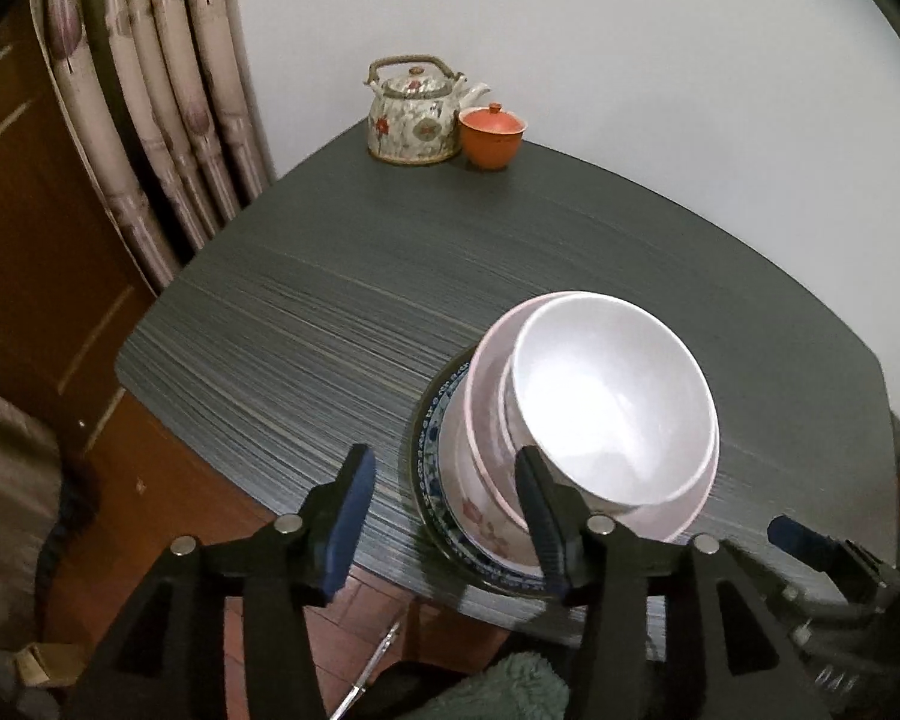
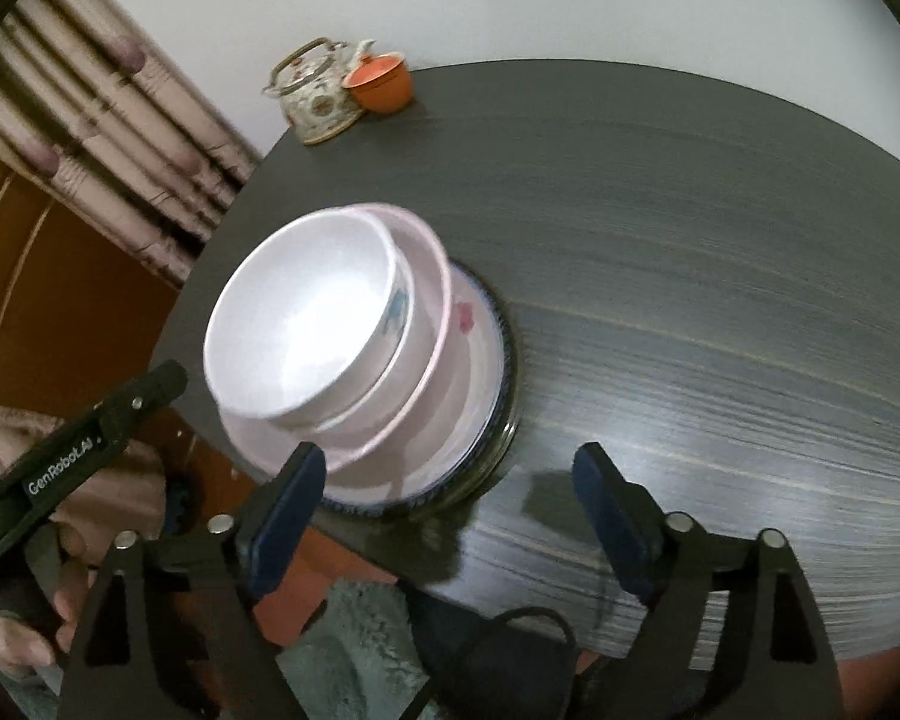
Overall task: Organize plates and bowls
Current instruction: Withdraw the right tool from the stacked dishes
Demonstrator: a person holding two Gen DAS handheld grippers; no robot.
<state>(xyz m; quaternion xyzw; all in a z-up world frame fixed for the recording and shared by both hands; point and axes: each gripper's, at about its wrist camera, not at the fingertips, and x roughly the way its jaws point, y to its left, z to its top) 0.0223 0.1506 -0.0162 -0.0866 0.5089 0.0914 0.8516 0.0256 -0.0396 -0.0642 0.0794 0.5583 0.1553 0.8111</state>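
Blue pads line both grippers' fingers. The left gripper (image 1: 444,510) stands apart with nothing between its pads, its right finger just in front of the stack's near left edge. The right gripper (image 2: 450,504) is spread wide over bare table (image 2: 690,300), its left finger just beside the stack's near rim. The white bowl (image 1: 612,402) sits tilted in a pink bowl (image 1: 678,510) on a blue-rimmed plate (image 1: 444,504) near the table's front edge. A teapot (image 1: 414,114) and an orange lidded cup (image 1: 491,132) stand far back by the wall.
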